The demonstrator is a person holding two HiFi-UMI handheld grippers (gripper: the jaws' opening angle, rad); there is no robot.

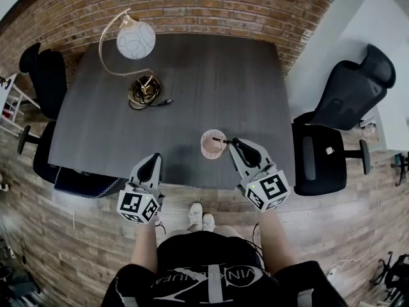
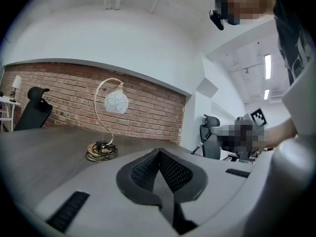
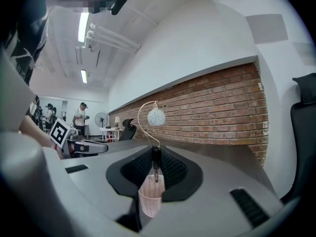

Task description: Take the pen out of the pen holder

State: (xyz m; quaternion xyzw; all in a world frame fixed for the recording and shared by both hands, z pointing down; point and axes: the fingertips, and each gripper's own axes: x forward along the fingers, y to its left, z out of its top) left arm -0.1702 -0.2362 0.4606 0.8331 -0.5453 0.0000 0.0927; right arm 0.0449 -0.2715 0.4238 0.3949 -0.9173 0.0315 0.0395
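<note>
2 grippers are hovering at the near edge of a dark grey table. The right gripper is pinching the dark upper end of the pen, its jaws nearly together with only that slim barrel between the pads. The pen is hanging upright, its lower tip showing through the mesh just inside the mouth of the pink pen holder, which is sitting near the table's front edge, just beside the right gripper. The left gripper is staying well apart from the holder, its jaws pressing together with nothing between them. 1 lamp with a white globe is standing at the table's far left corner.
</note>
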